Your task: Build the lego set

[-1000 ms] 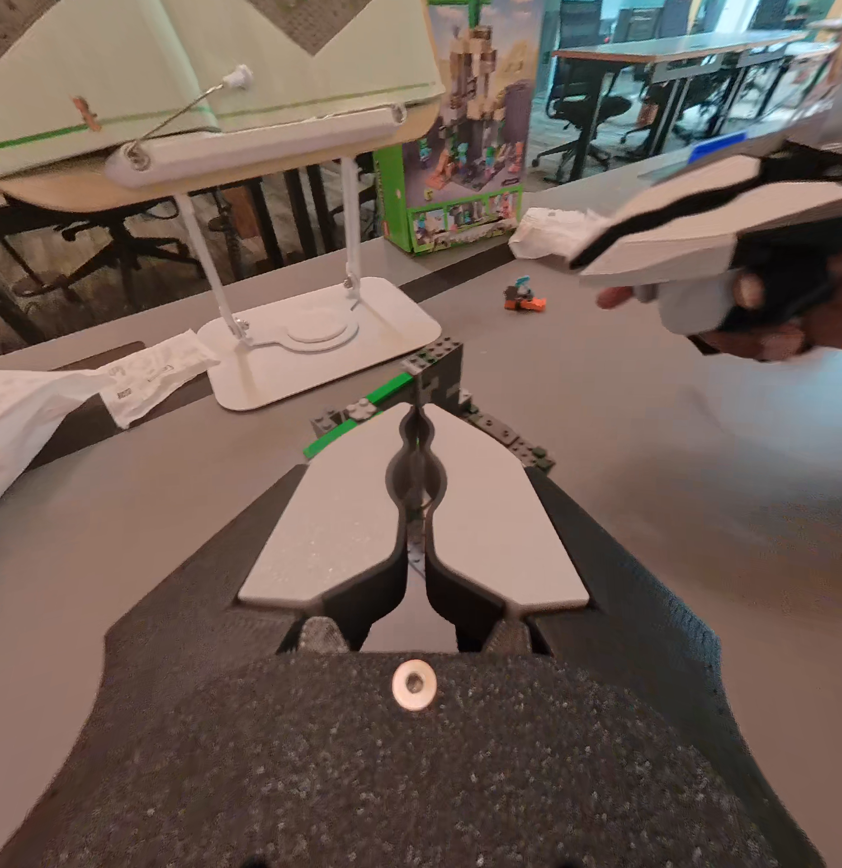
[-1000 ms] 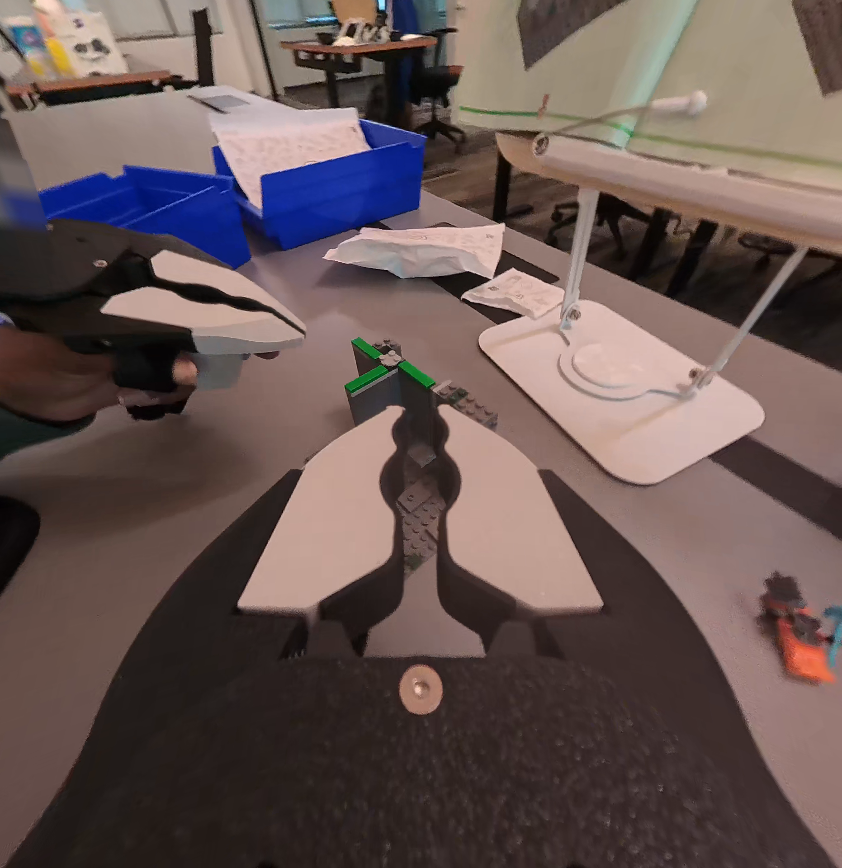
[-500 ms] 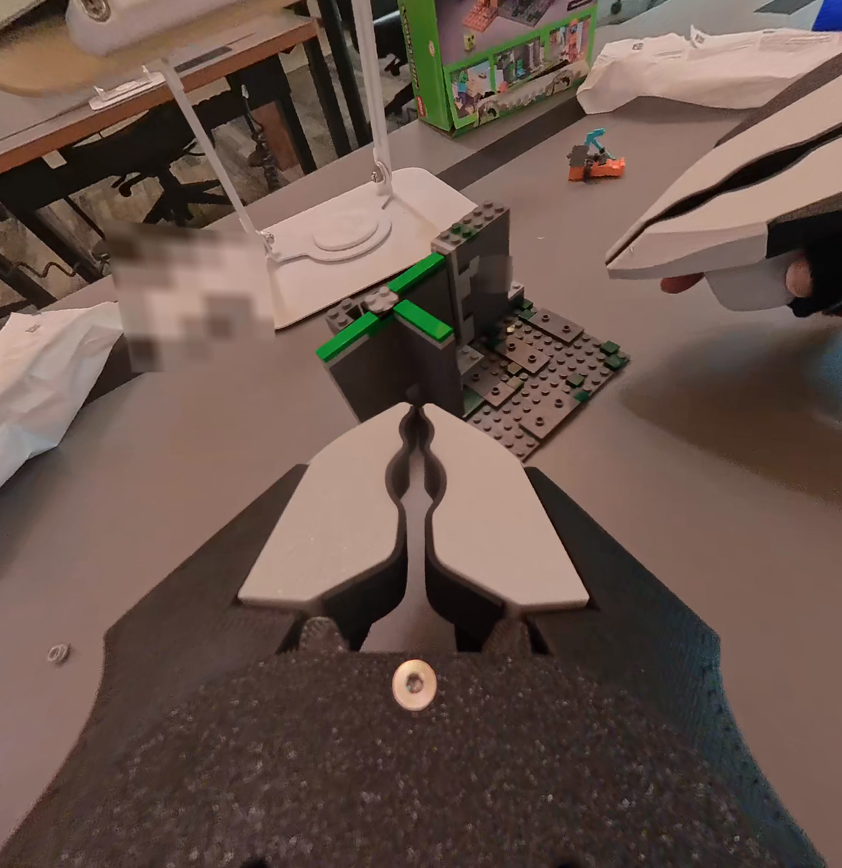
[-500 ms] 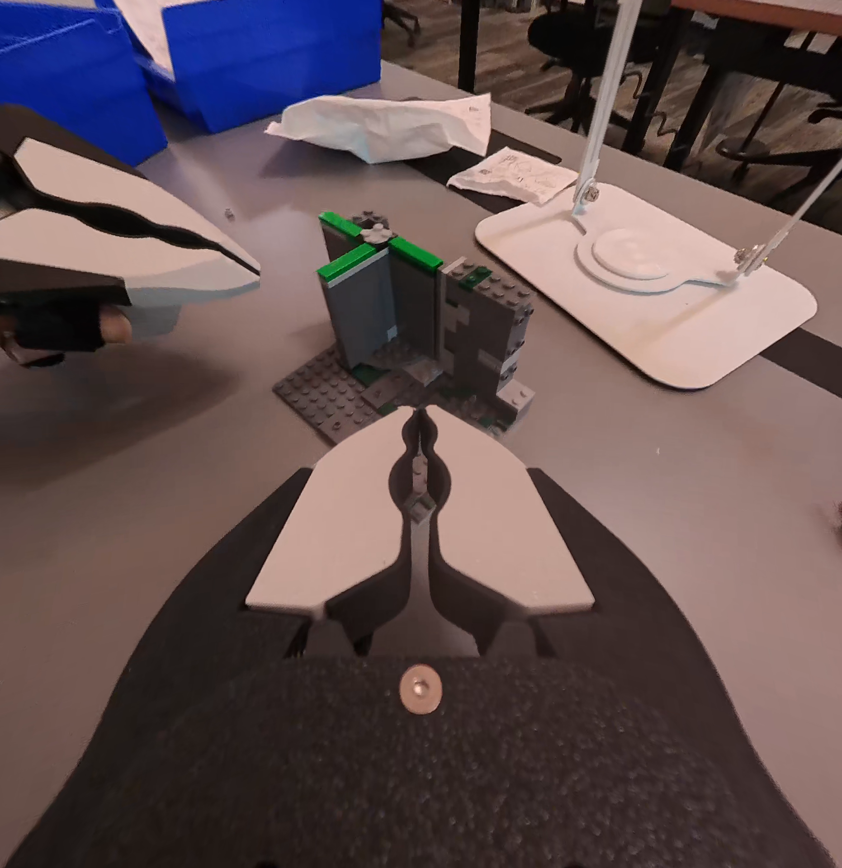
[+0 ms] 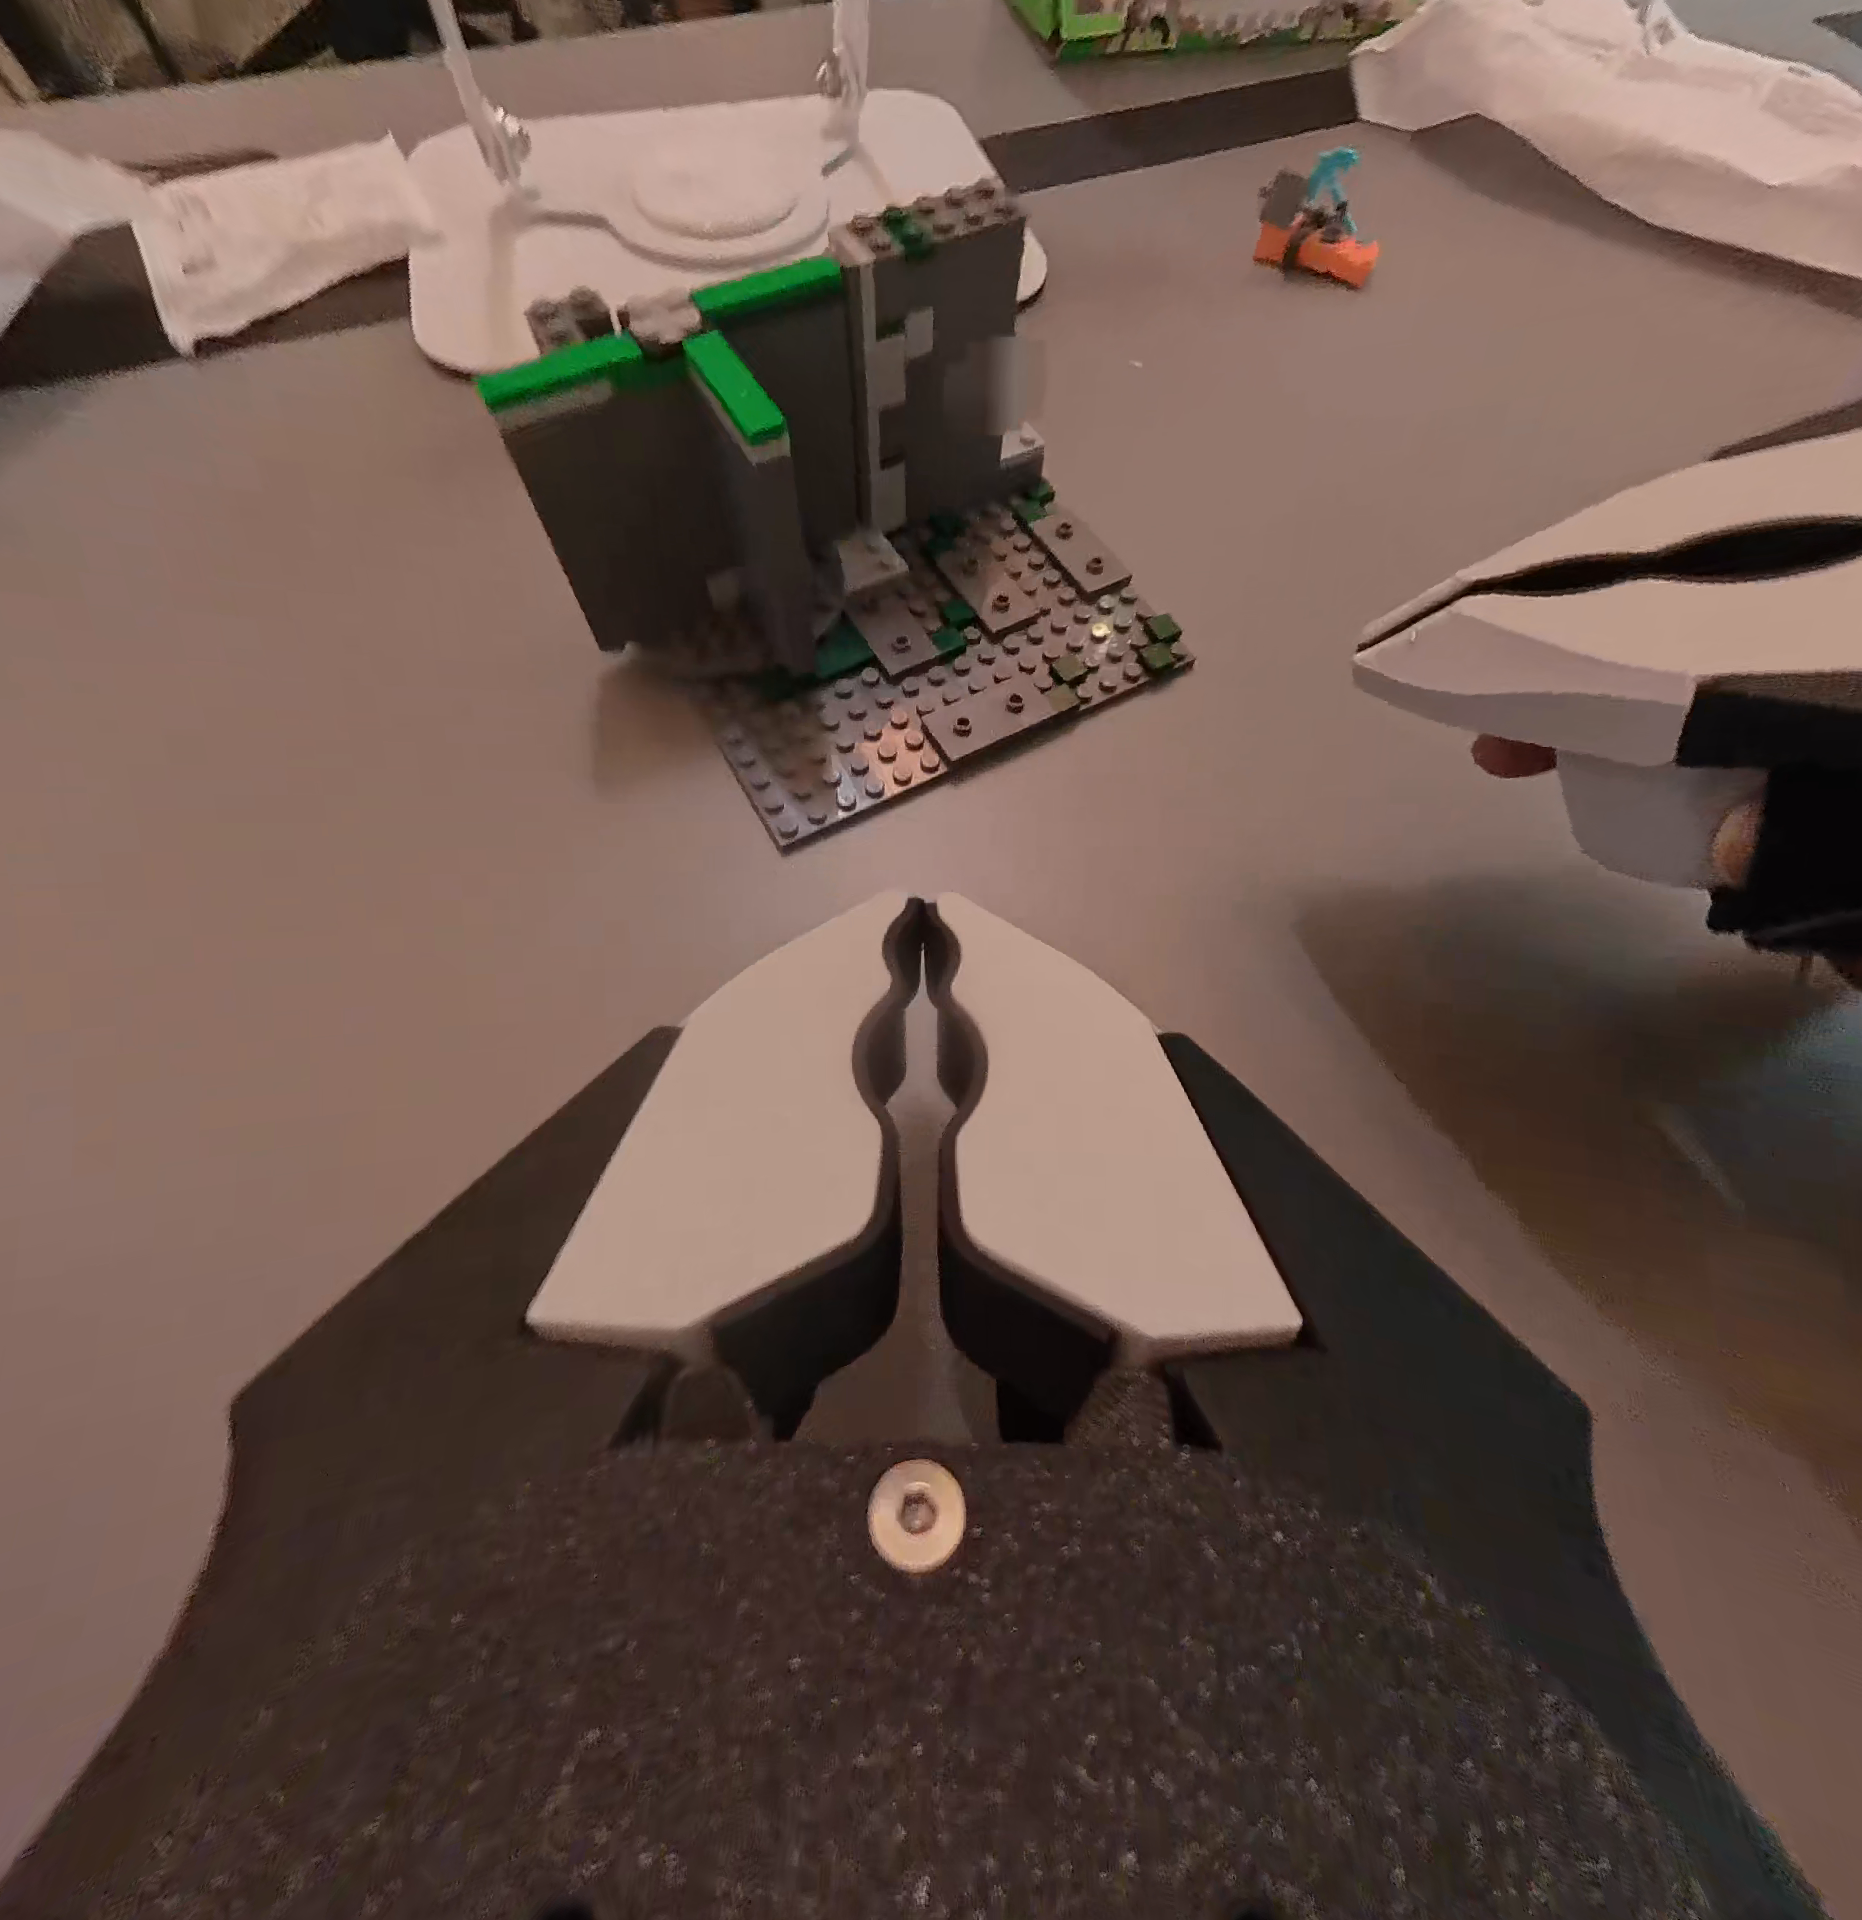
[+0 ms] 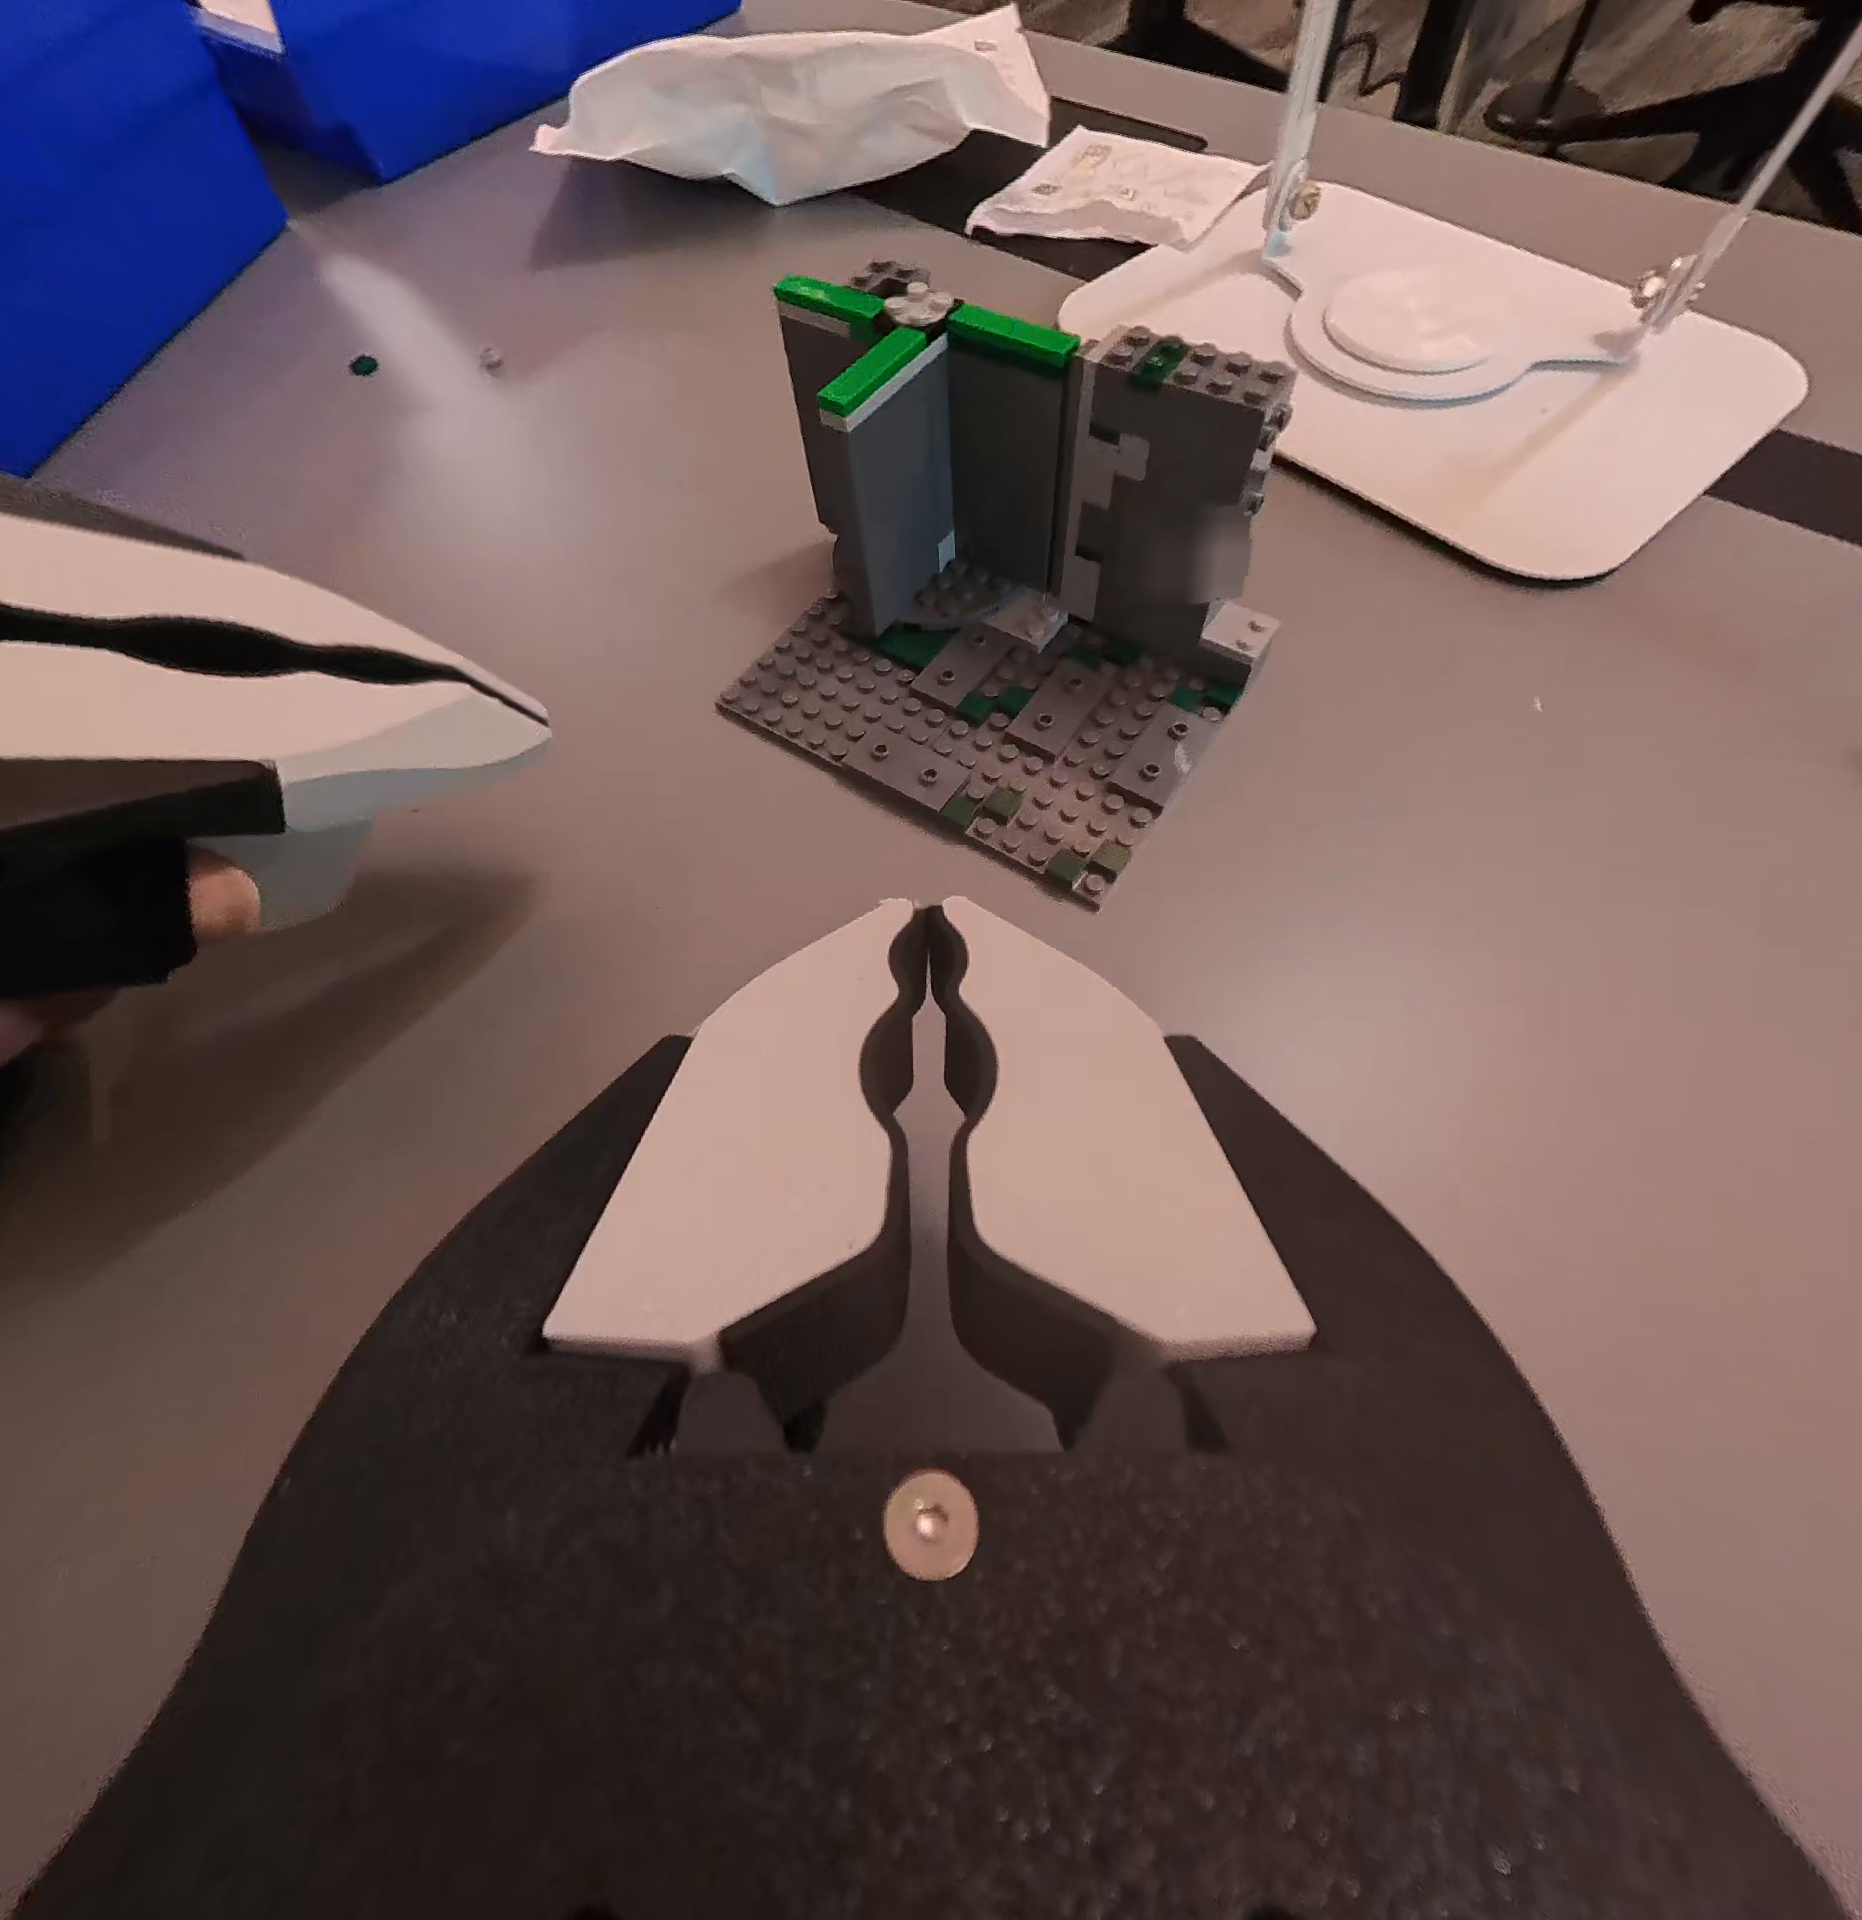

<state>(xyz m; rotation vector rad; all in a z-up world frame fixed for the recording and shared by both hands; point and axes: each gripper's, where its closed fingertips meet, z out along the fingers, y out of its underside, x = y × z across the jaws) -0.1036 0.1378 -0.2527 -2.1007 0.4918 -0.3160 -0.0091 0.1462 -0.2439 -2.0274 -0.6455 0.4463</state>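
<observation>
Both wrist cameras look down along closed fingers from opposite sides, near the shared lego build point(image 5: 833, 499) point(image 6: 1020, 582) on the grey table point(image 5: 283, 727) point(image 6: 1478, 935).

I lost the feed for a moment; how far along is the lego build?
Done: grey walls capped with green tiles stand on the dark grey studded baseplate. In hand: nothing; the left gripper and right gripper are both shut, empty and clear of the model. Left: much of the baseplate is bare, and the small orange and teal lego piece lies apart on the table.
</observation>
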